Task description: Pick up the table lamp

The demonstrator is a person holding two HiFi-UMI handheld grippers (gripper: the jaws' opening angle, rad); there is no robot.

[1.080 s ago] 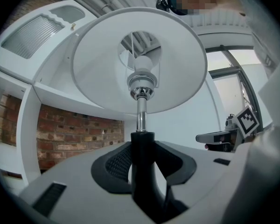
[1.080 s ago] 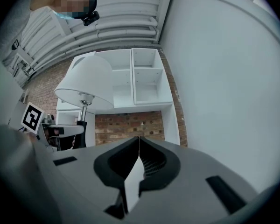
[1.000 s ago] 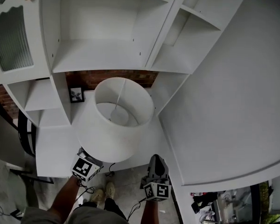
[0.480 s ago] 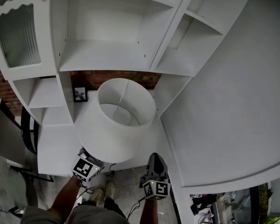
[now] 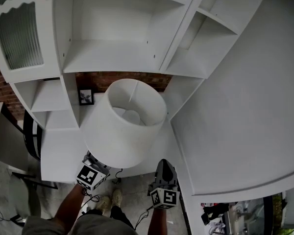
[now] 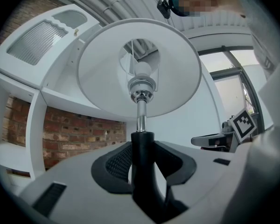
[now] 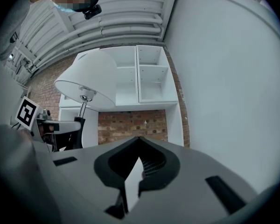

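**A:** Where is the table lamp (image 5: 121, 131)?

**B:** Lower middle of the head view, over the white worktop (image 5: 54, 155), with its shade tipped toward the upper right. The left gripper (image 6: 142, 164) has it. Its fingers (image 6: 115, 164) pinch the black lower stem (image 6: 142, 146), which runs straight up the frame between them to the shade.

**A:** And the other hand?

**B:** The right gripper (image 7: 139, 162) sits low in the frame, just right of the lamp. Its fingers (image 7: 151, 166) are pressed together at the tips, on nothing. The left is already on the lamp, and the stem's long axis stands crosswise to its fingers. I judge a straight raise suits.

**A:** Anything unclear?

**B:** The shade hides the base, so I cannot tell whether it rests on the worktop or hangs clear.
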